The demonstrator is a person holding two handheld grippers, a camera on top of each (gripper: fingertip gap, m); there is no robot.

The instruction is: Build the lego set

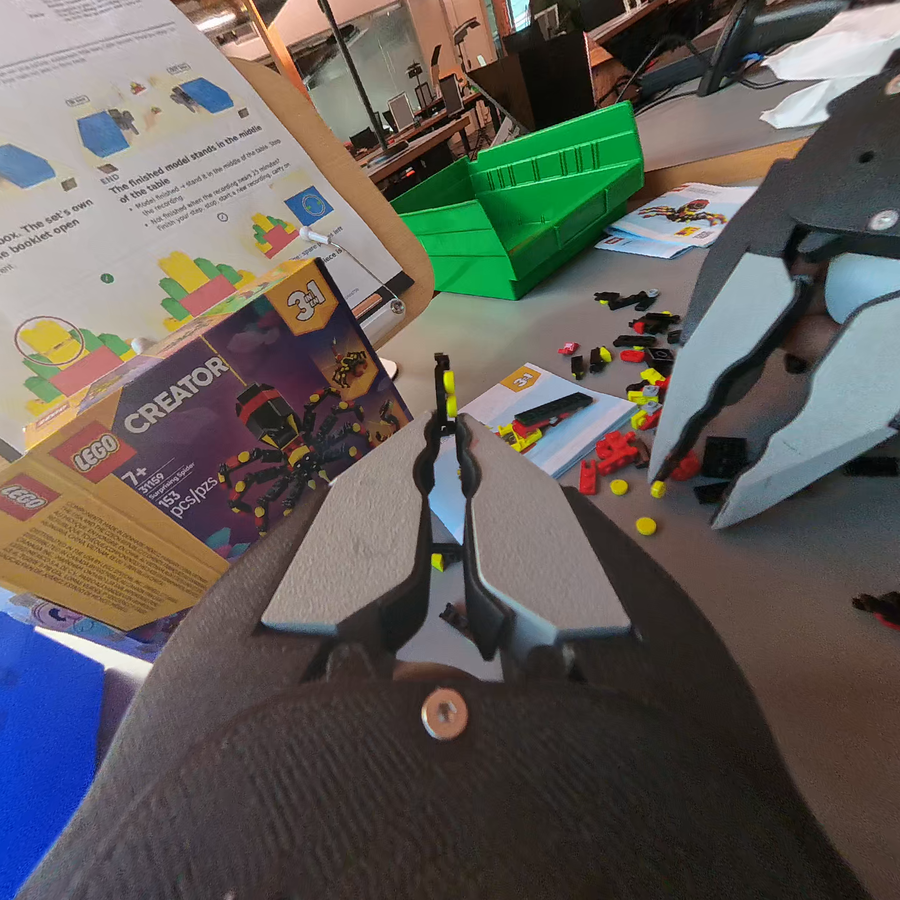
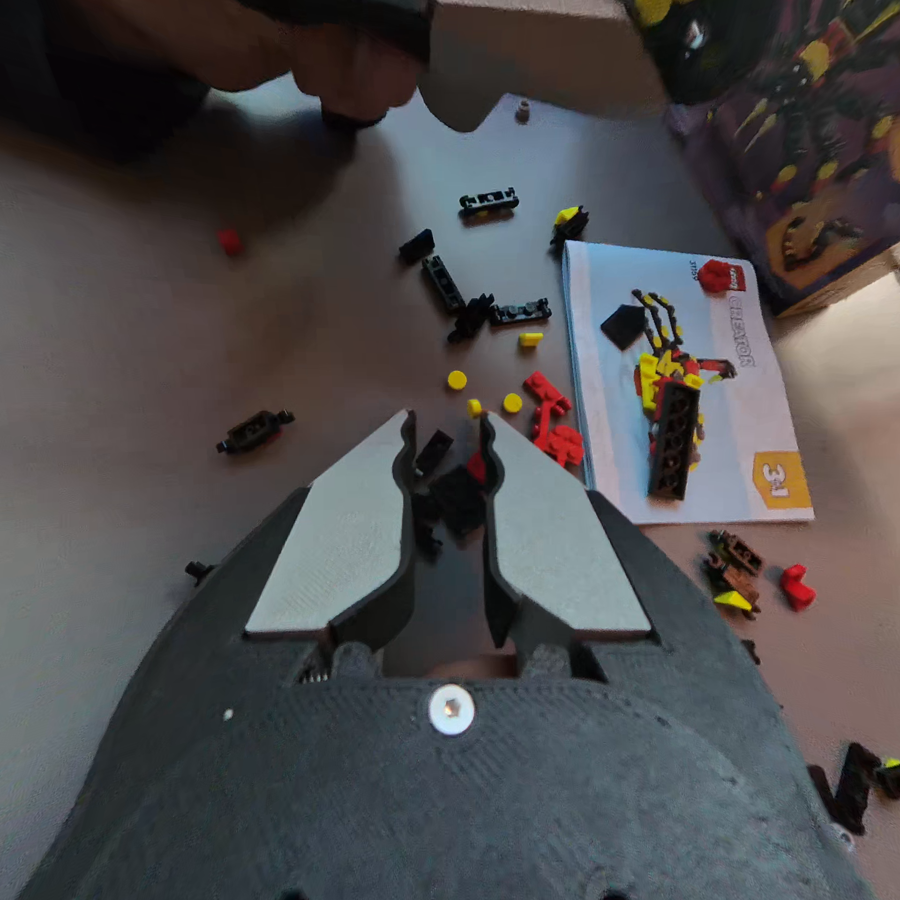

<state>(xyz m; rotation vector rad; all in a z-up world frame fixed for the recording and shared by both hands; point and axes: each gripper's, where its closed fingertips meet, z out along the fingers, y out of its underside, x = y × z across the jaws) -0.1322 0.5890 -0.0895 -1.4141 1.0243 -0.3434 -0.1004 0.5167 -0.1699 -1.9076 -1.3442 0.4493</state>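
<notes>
While the left gripper [image 1: 444,423] is pinching a slim black lego strip with yellow round studs [image 1: 444,389] upright between its jaws, the right gripper [image 2: 448,419] is hanging low over the grey worktop [image 2: 146,341] with its jaws spread over a small heap of black and red pieces [image 2: 455,479]. In the right wrist view, a yellow round stud [image 2: 474,407] is lying right at the tip of the right-hand finger, with two flat yellow rounds [image 2: 457,380] close by at 12 and 1 o'clock. Red pieces [image 2: 555,428] are crowding the gap between that finger and the instruction booklet [image 2: 730,438] at 2 o'clock, on which a long black plate [image 2: 674,438] is resting. Black bars [image 2: 488,200] are lying scattered toward 12 o'clock. In the left wrist view, the purple and yellow set box [image 1: 204,438] is standing at 10 o'clock, a printed sheet on a board [image 1: 146,170] behind it, and a green bin [image 1: 526,209] is sitting at 1 o'clock beside another booklet [image 1: 682,219].
</notes>
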